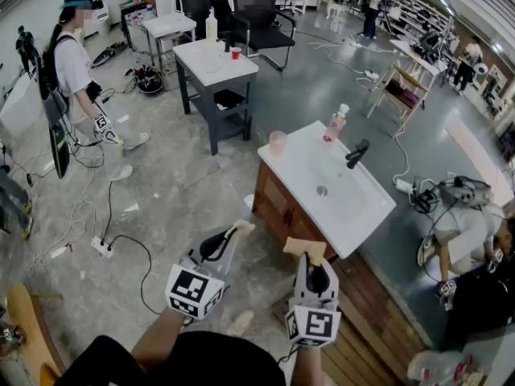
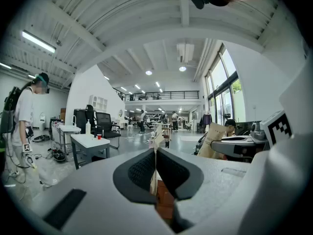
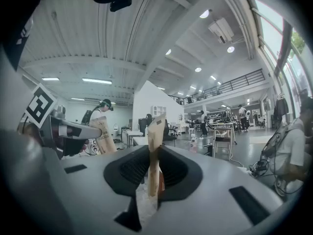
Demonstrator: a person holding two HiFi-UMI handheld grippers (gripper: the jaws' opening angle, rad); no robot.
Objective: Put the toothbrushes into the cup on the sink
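A flat tan toothbrush pack (image 3: 155,151) was pinched in the nearly closed right gripper (image 1: 306,257), and a second pack (image 2: 155,153) was clamped in the fully closed left gripper (image 1: 233,236), both off the sink's (image 1: 282,167) near edge. They were judged light, thin, easily creased, best taken across the flat faces; their print could not be read. The cup (image 1: 278,142) was seen at the sink's far left corner.

Cup (image 1: 278,142) on sink (image 1: 299,170); bottle (image 1: 336,125) near faucet (image 1: 356,153)

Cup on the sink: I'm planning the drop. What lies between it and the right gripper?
Head view: nothing stands between the cup and the right gripper, shut on a paper packet; only the sink's bare counter edge and cabinet front.
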